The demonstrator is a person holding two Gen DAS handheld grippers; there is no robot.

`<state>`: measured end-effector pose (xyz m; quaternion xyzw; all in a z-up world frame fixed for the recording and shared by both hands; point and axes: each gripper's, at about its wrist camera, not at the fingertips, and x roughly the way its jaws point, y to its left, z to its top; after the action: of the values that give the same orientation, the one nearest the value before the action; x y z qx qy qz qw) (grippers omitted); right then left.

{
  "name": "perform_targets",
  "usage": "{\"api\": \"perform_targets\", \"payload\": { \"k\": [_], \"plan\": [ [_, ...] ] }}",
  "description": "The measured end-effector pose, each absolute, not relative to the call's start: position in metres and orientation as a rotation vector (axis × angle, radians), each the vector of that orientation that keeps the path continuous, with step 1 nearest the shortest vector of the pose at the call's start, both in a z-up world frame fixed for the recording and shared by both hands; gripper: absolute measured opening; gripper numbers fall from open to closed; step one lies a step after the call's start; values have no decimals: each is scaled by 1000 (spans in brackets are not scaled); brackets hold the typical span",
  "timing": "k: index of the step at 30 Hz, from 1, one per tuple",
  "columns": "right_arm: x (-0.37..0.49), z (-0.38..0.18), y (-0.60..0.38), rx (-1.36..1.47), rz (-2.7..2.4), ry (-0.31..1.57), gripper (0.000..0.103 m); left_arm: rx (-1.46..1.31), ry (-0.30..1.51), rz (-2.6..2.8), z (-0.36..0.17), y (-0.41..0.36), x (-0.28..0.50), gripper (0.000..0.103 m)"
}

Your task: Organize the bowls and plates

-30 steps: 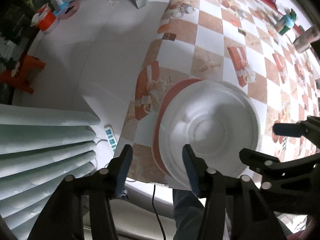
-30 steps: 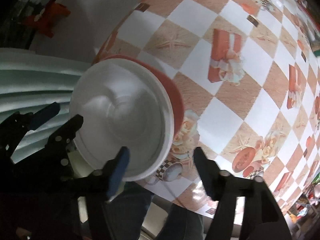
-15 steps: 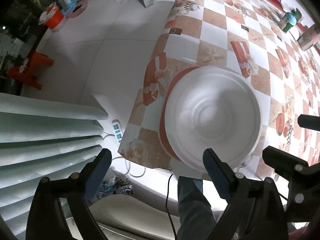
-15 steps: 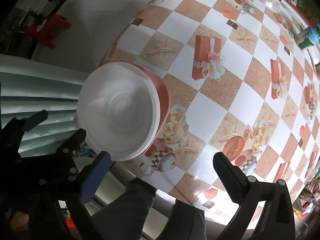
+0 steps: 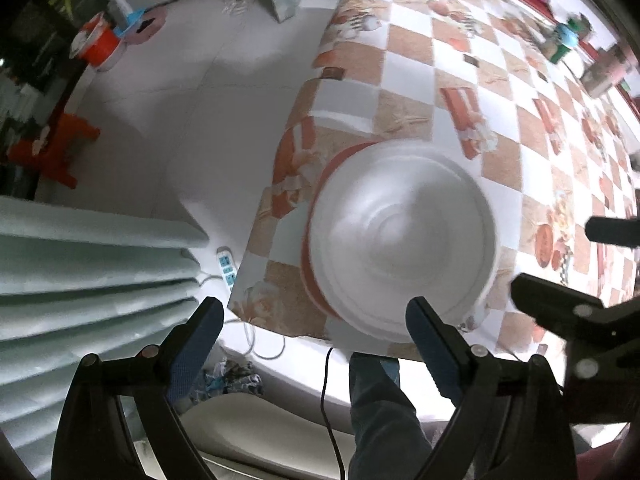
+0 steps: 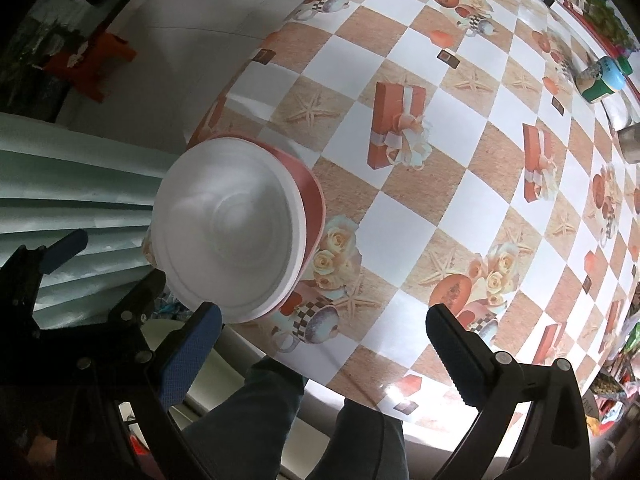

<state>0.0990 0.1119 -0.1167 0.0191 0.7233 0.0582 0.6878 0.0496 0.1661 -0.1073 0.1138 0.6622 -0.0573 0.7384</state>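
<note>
A stack of white dishes [image 5: 404,240] sits on a red plate [image 5: 316,248] at the near left corner of the checkered table [image 5: 460,64]. It also shows in the right wrist view [image 6: 232,228], with the red plate's rim [image 6: 314,200] showing on the right. My left gripper [image 5: 316,328] is open and empty, held above and in front of the stack, apart from it. My right gripper [image 6: 320,340] is open and empty, above the table's front edge to the right of the stack.
A teal and green container [image 6: 604,80] and a metal cup [image 6: 630,140] stand at the far right of the table. An orange stool [image 5: 52,148], a power strip [image 5: 227,266] and a pale green ribbed cover [image 5: 92,280] lie off the table's left. My legs [image 6: 260,412] are below the front edge.
Both grippers opened wide and drew back and up from the stack, which stays on the table corner.
</note>
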Motion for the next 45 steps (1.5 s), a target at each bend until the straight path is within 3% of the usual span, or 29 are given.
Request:
{"api": "perform_targets", "payload": {
  "k": [45],
  "plan": [
    [104,-85,133,95,129,1496,103,421,1264,-163,-63,163,56,94]
  ]
}}
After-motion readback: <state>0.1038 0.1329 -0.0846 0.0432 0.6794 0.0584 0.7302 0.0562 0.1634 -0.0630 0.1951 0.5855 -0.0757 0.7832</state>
